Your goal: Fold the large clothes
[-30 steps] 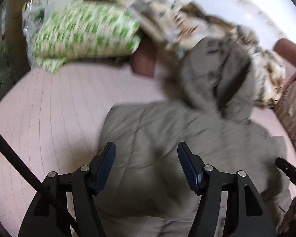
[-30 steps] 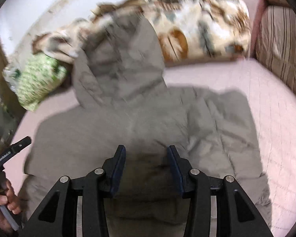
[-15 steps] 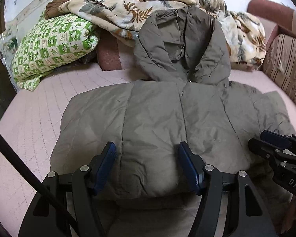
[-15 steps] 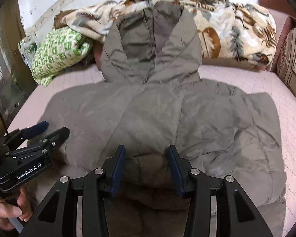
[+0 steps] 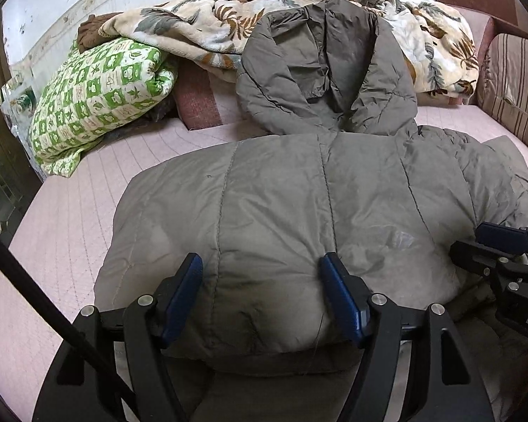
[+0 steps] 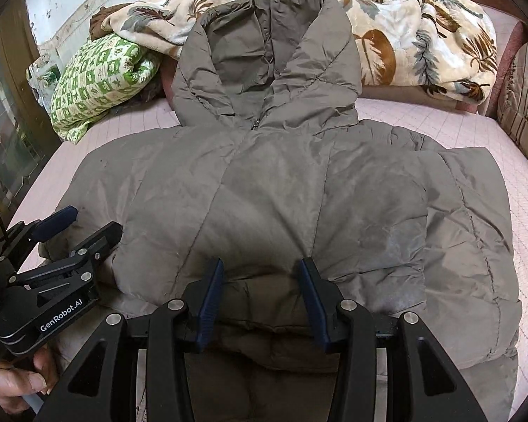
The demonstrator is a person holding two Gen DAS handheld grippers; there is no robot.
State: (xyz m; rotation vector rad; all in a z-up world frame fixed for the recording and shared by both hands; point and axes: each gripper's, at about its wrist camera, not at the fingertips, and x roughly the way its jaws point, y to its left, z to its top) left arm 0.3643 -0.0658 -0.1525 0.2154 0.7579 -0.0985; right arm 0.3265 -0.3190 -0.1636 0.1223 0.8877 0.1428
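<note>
Left tool (image 5: 262, 295) opening, puffy fold of the grey hooded jacket (image 5: 299, 193) bulging between its pads, probably touching both. Right tool (image 6: 260, 292) part open over the jacket's near edge, nothing pinched. Jacket lies flat on the pink bed (image 5: 63, 211), hood toward a floral blanket (image 6: 422, 28) and green pillow (image 5: 98, 88).

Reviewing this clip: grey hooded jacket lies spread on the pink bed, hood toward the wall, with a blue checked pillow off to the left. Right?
Not quite: the pillow is green and white checked, not blue, as the left wrist view shows. The grey hooded jacket does lie spread on the pink bed, hood toward the wall.
</note>
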